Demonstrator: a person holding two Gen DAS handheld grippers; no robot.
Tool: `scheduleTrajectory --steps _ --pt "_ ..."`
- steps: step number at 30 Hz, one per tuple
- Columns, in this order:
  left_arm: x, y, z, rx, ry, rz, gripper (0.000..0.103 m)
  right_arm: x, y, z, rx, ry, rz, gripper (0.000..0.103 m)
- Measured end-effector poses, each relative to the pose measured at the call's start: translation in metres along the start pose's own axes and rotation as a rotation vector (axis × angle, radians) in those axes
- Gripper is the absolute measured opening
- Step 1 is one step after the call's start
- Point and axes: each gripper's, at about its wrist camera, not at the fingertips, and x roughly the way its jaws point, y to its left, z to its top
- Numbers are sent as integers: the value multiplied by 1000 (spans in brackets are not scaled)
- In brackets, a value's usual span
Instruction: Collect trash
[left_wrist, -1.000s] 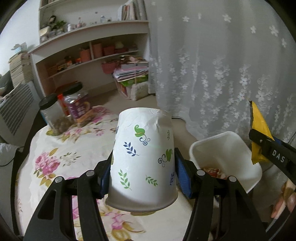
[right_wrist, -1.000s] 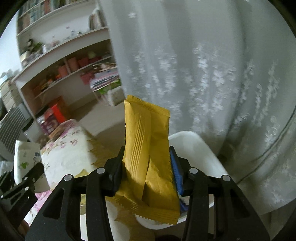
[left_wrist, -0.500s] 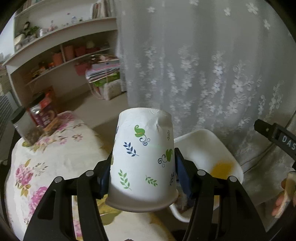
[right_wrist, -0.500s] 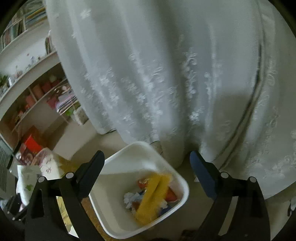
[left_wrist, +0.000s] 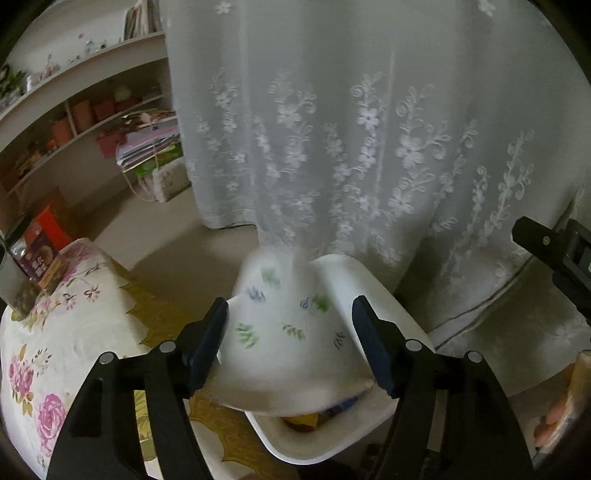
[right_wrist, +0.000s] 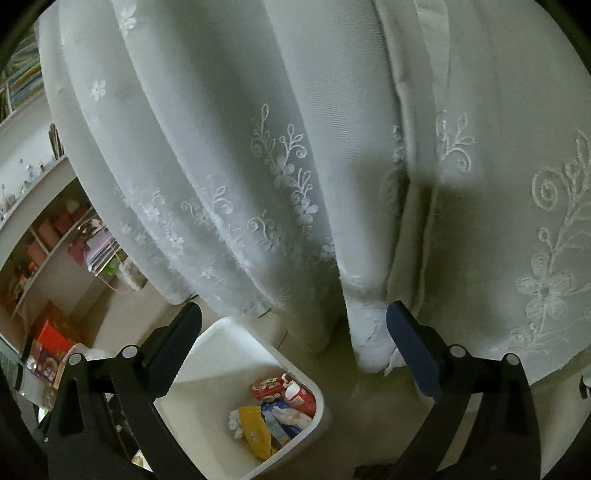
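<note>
We see the left gripper (left_wrist: 290, 345) with its jaws spread wide, and the paper cup (left_wrist: 284, 332) between them is motion-blurred; we cannot tell whether the pads touch it. The cup sits over the near-left rim of the white bin (left_wrist: 369, 284), which stands just beside the floral tablecloth (left_wrist: 55, 332) edge on one side and against the lace curtain (left_wrist: 351, 129) hem on the far side. The right gripper (right_wrist: 293, 339) is spread wide with nothing between its jaws, close to the curtain folds, with the bin (right_wrist: 229, 332) below and to its left. Inside lie a yellow wrapper (right_wrist: 256, 432) and a red packet (right_wrist: 284, 389) against the far-right wall, leaving the near-left floor of the bin bare.
</note>
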Motion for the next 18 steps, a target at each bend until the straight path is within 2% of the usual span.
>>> scheduleTrajectory --steps 5,6,9,14,18 --pt "-13 -4 -8 46 -21 22 77 -7 9 -3 -37 -27 -5 96" --pt "-16 -2 -8 47 -26 23 81 -8 12 -3 -47 -31 -7 96" --pt "-31 7 -11 37 -55 40 82 -19 19 -6 -67 -72 -9 96" --pt "-62 30 -16 17 -123 110 87 -37 28 -10 -41 -119 34 96" --pt "-88 53 -21 -19 -169 161 92 -57 50 -21 -66 -161 50 96"
